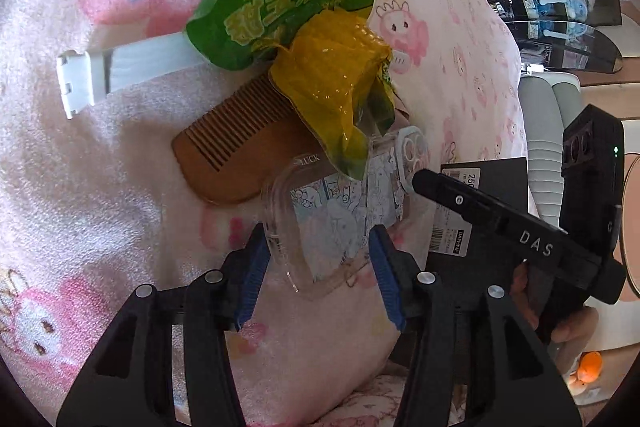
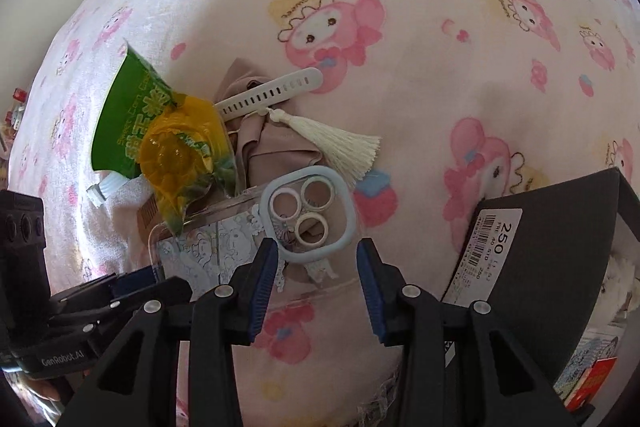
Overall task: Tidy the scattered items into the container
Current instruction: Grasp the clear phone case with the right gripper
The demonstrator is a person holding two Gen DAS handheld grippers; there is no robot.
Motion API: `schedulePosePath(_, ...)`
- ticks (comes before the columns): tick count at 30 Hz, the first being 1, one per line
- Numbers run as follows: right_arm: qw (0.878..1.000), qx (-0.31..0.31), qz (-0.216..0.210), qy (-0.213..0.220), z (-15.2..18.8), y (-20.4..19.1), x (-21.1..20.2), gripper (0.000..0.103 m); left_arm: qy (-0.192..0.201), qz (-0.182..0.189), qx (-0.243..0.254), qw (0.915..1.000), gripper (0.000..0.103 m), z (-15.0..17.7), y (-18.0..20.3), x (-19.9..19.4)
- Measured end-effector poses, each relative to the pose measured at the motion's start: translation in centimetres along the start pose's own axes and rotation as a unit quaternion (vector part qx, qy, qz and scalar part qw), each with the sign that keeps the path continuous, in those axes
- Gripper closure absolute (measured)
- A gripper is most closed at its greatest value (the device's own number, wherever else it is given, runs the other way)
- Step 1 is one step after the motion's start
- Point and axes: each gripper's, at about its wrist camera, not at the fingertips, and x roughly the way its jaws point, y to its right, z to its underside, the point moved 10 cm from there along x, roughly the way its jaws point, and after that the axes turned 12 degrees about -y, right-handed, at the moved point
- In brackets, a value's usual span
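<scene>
Pink fleece blanket printed with cartoon bunnies (image 2: 420, 75) covers the whole surface, and the scattered items lie heaped on it. Only the right wrist view shows the cream tassel (image 2: 340, 143), the crumpled taupe cloth (image 2: 276, 143) and the perforated end of the white watch strap (image 2: 272, 91); the left wrist view alone shows the brown wooden comb (image 1: 228, 147) plainly and the strap's buckle end.

A clear phone case with cartoon print (image 1: 332, 211) lies partly between the open blue pads of the left hand-held gripper (image 1: 318, 275), which grip nothing. The right hand-held gripper (image 2: 316, 287) is likewise open and empty, the case's pale blue camera ring at its 12 o'clock. A green and yellow snack packet (image 2: 168, 131) overlaps case and comb, hiding much of both. A black cardboard box with a barcode label (image 2: 560, 227) sits at 3 o'clock, cut off by the frame edge.
</scene>
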Motion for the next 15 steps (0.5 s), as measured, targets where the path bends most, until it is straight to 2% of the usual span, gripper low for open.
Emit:
schedulePosePath(2, 1.0, 0.01, 0.015, -0.002, -0.6, 0.7, 0.0, 0.064, -0.005, 0.007, -0.001, 1.0, 0.053, -0.1, 0.0, 0.1)
schedulePosePath(4, 0.999, 0.003, 0.034, -0.019, -1.0, 1.0, 0.7, 0.048, -0.005, 0.007, -0.001, 1.0, 0.057, -0.2, -0.2, -0.1)
schedulePosePath(6, 0.997, -0.012, 0.057, -0.046, -1.0, 0.9, 1.7, 0.042, -0.002, -0.008, -0.002, 1.0, 0.071, -0.4, -0.5, -0.3)
schedulePosePath(8, 0.997, -0.015, 0.056, -0.058, -1.1, 1.0, 2.0, 0.041, 0.007, -0.01, -0.008, 0.9999, 0.073, -0.4, -0.8, -0.6)
schedulePosePath(11, 0.997, -0.006, 0.003, -0.071, -0.7, 0.8, 1.7, 0.045, 0.023, 0.005, -0.005, 0.9997, 0.077, 0.4, -0.5, -1.8)
schedulePosePath(12, 0.996, -0.015, -0.032, -0.083, 0.0, 0.0, 1.8, 0.043, 0.032, 0.006, -0.002, 0.9995, 0.077, 0.9, -0.4, -2.4)
schedulePosePath(13, 0.993, -0.023, -0.052, -0.1, 1.0, -0.7, 2.1, 0.043, 0.04, -0.01, -0.002, 0.9991, 0.078, 1.3, -0.6, -3.0)
schedulePosePath(15, 0.991, -0.049, -0.066, -0.103, 2.6, -2.0, 2.3, 0.042, 0.055, -0.022, -0.007, 0.9982, 0.077, 2.4, -1.0, -4.1)
